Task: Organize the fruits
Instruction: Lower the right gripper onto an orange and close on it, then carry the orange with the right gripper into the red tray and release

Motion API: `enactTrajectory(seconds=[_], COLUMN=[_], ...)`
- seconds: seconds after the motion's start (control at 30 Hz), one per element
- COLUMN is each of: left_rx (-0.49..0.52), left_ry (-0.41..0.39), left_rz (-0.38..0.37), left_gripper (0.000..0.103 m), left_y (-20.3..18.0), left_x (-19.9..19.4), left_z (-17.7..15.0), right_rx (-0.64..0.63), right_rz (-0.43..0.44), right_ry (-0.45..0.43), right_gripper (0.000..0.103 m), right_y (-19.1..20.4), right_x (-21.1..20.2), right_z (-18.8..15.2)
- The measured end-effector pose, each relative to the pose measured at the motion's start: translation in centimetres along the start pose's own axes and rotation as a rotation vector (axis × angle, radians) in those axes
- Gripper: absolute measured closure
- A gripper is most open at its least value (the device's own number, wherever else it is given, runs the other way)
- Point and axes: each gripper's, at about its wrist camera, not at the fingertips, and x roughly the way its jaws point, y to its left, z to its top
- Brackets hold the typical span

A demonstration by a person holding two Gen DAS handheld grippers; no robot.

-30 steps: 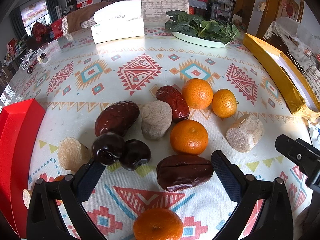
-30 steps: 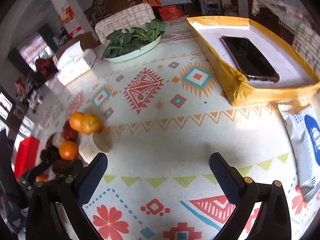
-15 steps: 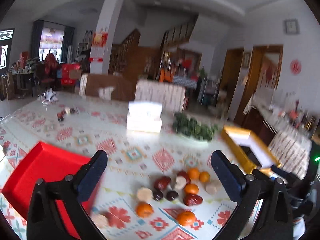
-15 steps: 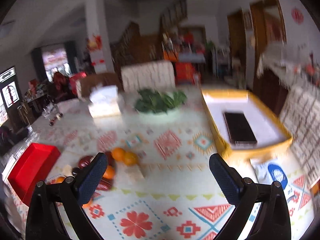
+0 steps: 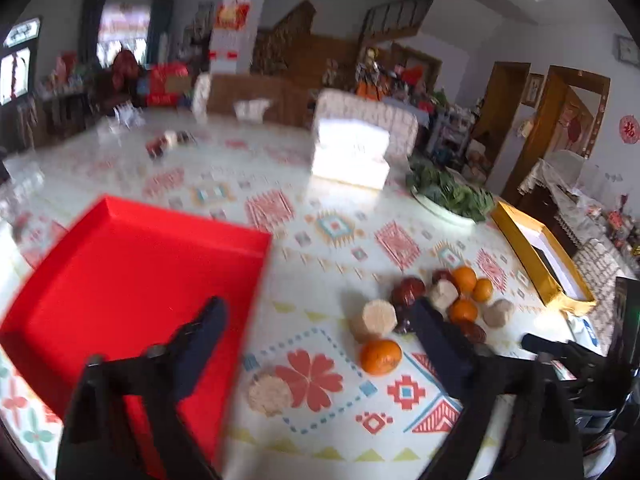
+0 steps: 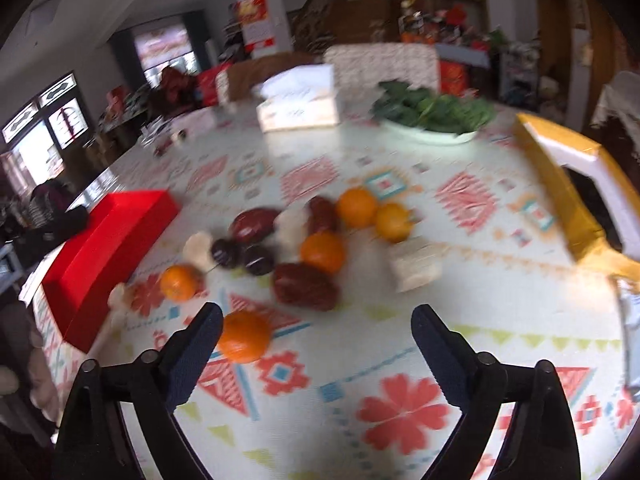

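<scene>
Fingers of both the left gripper [image 5: 320, 344] and right gripper [image 6: 316, 344] were closing, empty; best to centre on one orange [image 6: 244, 336] before squeezing.

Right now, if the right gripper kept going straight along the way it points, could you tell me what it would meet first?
Probably the bare patterned tablecloth. The right gripper holds nothing and its jaws are closing. The near orange lies just beside its left jaw, so it could be grazed; depth is unclear.
</scene>
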Motion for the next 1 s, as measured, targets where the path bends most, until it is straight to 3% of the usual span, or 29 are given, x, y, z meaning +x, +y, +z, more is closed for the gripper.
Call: enactTrajectory(seconds=[0.07, 0.23, 0.33, 0.4, 0.57, 0.77, 0.8, 0.83, 0.87, 1.0], left_rx=[-0.003, -0.005, -0.002, 0.028, 0.087, 0.149, 0.160, 0.168, 0.179, 0.178], left_ry=[0.036, 0.085, 0.104, 0.132, 0.190, 0.231, 0.241, 0.248, 0.260, 0.245], left_rz=[-0.045, -0.089, -0.086, -0.090, -0.100, -0.081, -0.081, -0.084, -0.089, -0.097], left_gripper=[0.045, 0.046, 0.046, 0.046, 0.046, 0.047, 0.050, 0.064, 0.071, 0.072], left_y=[-0.2, -0.6, -0.7, -1.3, -3.0, -4.2, -4.4, -4.6, -4.8, -4.9], left_x=[0.7, 1.7, 2.4, 3.0, 4.6, 6.2, 6.5, 6.7, 6.9, 6.7], left_z=[-0.5, -1.1, -1.0, -1.3, -2.2, -3.0, -3.2, -3.3, -3.5, -3.7], right_rx=[-0.021, -0.069, -0.069, -0.076, -0.078, -0.062, -0.062, -0.062, -0.061, -0.055], right_rz=[0.025, 0.052, 0.064, 0.067, 0.068, 0.090, 0.091, 0.091, 0.091, 0.090], right_ry=[0.022, 0.080, 0.117, 0.114, 0.111, 0.109, 0.108, 0.108, 0.108, 0.108], right_gripper=[0.015, 0.024, 0.037, 0.041, 0.061, 0.062, 0.062, 0.062, 0.062, 0.062], right_y=[0.8, 2.7, 3.2, 3.5, 3.7, 3.4, 3.4, 3.4, 3.4, 3.4], right_x=[0.6, 2.5, 3.6, 3.8, 3.6, 2.9, 2.9, 2.8, 2.7, 2.5], right_z=[-0.2, -0.4, -0.5, -0.4, -0.5, -0.9, -1.0, -1.0, -1.1, -1.1])
